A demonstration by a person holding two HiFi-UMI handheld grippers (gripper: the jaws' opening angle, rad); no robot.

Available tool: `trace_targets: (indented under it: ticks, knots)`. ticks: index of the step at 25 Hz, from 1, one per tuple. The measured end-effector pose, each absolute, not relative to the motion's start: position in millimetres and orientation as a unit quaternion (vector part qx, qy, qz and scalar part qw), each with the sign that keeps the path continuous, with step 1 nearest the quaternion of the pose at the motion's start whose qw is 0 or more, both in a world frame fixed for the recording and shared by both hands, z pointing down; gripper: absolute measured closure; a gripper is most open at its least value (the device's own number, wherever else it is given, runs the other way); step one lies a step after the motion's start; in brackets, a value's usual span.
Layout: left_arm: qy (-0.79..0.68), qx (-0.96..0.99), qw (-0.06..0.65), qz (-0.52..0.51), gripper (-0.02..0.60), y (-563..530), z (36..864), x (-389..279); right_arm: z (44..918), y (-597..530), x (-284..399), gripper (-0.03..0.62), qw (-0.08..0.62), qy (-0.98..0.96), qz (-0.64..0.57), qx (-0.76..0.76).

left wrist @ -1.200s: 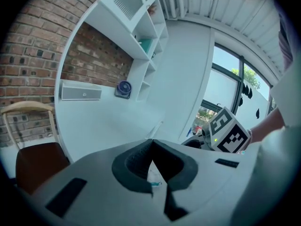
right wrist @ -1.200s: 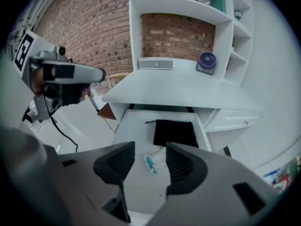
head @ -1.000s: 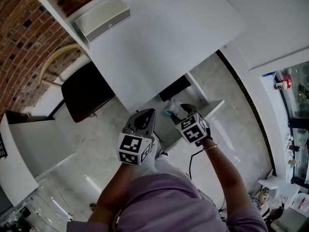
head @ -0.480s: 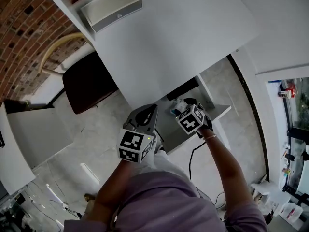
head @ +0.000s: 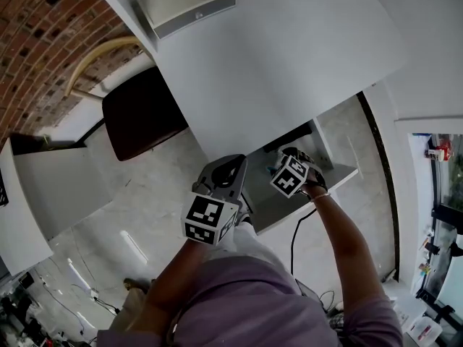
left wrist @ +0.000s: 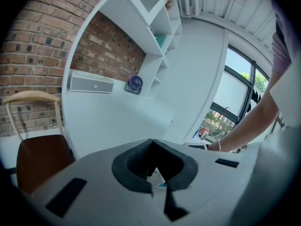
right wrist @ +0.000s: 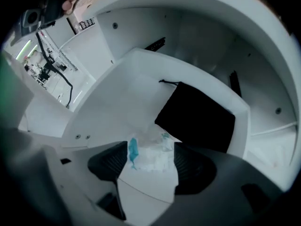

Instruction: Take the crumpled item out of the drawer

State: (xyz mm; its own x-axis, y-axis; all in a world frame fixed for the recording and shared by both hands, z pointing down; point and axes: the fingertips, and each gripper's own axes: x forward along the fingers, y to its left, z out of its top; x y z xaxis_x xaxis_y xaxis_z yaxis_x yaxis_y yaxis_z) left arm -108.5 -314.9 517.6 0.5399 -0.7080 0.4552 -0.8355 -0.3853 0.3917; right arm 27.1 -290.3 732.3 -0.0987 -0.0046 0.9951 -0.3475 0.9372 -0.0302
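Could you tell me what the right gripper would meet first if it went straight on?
Probably the crumpled item in the drawer: it lies between the right gripper's jaws, which have just been opening, not yet gripped.

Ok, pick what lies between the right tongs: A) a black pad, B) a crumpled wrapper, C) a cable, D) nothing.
B: the right gripper view shows the wrapper in the drawer, between the right tongs, which have just been opening.
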Motion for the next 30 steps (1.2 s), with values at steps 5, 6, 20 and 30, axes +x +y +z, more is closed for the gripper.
trace_targets:
  ticks: [5,6,20,30]
  knots:
    - [-0.471,0.821,0.303,0.111,0.580,-318,522,-114,752,-286,30,0.267,0.682,-0.710,0.143,0.104]
    - [-0.472,0.820,0.303,0.112,0.580,-319,522,-114,756,-285,32,0.264,0.685,-0.707,0.145,0.101]
    - [-0.484,0.811,0.308,0.120,0.580,-324,531,-122,783,-280,44,0.269,0.719,-0.679,0.119,0.082]
    - [-0.484,0.809,0.310,0.123,0.580,-322,533,-125,788,-277,43,0.296,0.730,-0.670,0.110,0.084]
